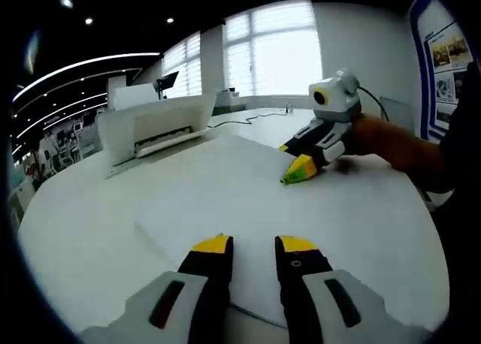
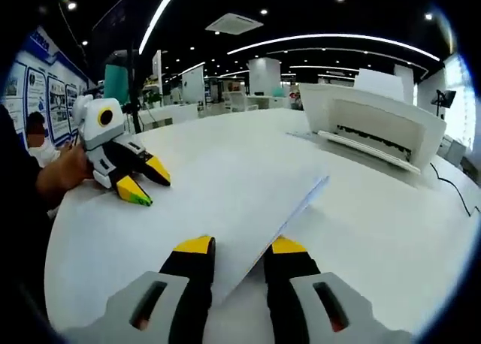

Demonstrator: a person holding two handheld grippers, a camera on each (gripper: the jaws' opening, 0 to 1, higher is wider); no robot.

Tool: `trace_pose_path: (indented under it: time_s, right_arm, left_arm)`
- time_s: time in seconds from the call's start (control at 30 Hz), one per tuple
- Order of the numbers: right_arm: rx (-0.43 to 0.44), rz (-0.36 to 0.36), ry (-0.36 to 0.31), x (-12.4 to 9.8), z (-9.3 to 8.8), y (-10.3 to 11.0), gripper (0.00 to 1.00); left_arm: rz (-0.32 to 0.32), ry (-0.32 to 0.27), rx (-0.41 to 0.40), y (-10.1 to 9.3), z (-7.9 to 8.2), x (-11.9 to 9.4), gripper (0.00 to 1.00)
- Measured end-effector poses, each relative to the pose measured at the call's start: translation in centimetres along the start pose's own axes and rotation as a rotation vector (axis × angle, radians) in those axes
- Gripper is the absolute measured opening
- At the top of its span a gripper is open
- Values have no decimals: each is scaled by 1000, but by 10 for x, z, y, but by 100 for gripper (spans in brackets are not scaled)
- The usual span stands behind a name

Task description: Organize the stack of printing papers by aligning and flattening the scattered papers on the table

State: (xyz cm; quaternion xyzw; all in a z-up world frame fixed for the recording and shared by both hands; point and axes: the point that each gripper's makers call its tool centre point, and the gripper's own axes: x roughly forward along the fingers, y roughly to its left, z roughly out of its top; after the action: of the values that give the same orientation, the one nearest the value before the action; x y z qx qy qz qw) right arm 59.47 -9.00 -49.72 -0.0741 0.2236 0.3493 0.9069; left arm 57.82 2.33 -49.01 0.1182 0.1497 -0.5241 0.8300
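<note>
A stack of white printing paper (image 1: 248, 201) lies flat on the round white table (image 1: 75, 231). My left gripper (image 1: 254, 246) is open, with its yellow-tipped jaws over the near edge of the paper. My right gripper (image 1: 294, 160), held by a hand, comes in from the right with its tips on the paper's far side. In the right gripper view the paper (image 2: 225, 201) has its right edge running in between the open jaws of my right gripper (image 2: 240, 246). The left gripper (image 2: 143, 182) sits open at the paper's far left corner.
A white printer (image 1: 158, 126) (image 2: 376, 119) stands on the table behind the paper, with a cable (image 2: 451, 186) trailing beside it. A person's sleeve (image 1: 391, 145) reaches in from the right. An office with desks and windows lies beyond the table.
</note>
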Motion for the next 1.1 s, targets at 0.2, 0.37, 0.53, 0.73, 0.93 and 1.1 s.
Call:
trace_pose_path:
  time_s: [0.2, 0.37, 0.53, 0.73, 0.93, 1.1]
  right_arm:
    - [-22, -64, 4, -10, 0, -7, 26]
    - [-39, -143, 3, -27, 2, -18, 25]
    - [-39, -141, -20, -39, 10, -16, 25]
    - [-35, -118, -23, -42, 13, -10, 25]
    - [-23, -102, -20, -42, 12, -5, 25]
    - [-29, -97, -21, -48, 17, -3, 25]
  left_arm:
    - [2, 1, -5, -2, 0, 0, 28]
    - [0, 1, -6, 2, 0, 1, 28]
    - [-1, 0, -8, 1, 0, 0, 28]
    - [1, 2, -18, 2, 0, 2, 30]
    - [0, 5, -41, 4, 0, 3, 31]
    - [-1, 7, -45, 6, 0, 3, 33]
